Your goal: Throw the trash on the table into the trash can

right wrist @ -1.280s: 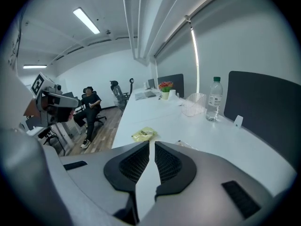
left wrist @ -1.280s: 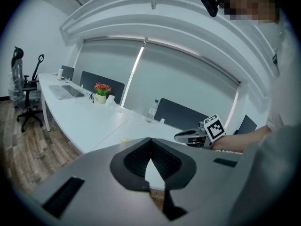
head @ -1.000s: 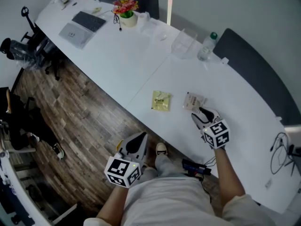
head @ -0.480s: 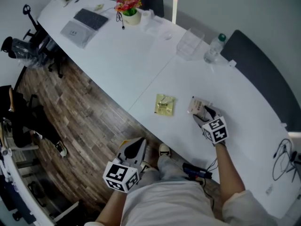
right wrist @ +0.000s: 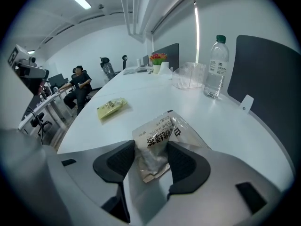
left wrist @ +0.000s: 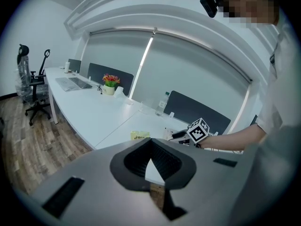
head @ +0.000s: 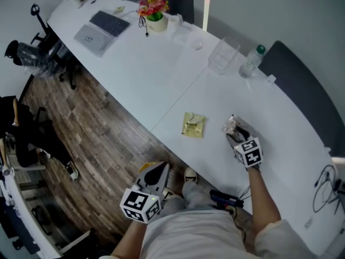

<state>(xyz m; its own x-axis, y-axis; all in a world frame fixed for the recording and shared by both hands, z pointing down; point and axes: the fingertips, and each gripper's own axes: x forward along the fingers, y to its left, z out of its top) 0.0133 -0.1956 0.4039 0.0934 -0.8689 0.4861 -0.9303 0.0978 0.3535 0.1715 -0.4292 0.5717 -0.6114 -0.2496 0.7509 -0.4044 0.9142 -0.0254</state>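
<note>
A white printed wrapper [right wrist: 162, 131] lies on the white table [head: 151, 69], its near end bunched between my right gripper's [right wrist: 150, 150] pads. The jaws have just been closing and both pads press on it. In the head view that right gripper [head: 235, 134] sits at the wrapper [head: 232, 124], close to the table's near edge. A yellow-green packet [head: 193, 125] lies flat to its left, apart from both grippers, and shows as the packet [right wrist: 112, 106] in the right gripper view. My left gripper [head: 159, 168] hangs below the table edge over the wood floor, jaws together and empty [left wrist: 151, 142]. No trash can is in view.
Farther along the table stand a water bottle [head: 252, 62], a clear plastic container [head: 223, 55], a flower pot [head: 155, 14] and a laptop [head: 102, 28]. Office chairs [head: 32, 58] stand on the floor at the left. Cables [head: 329, 188] lie at the table's right end.
My right gripper has come down and forward onto the wrapper, which lay flat ahead of it and is now bunched between the jaws. The left gripper has hardly moved.
</note>
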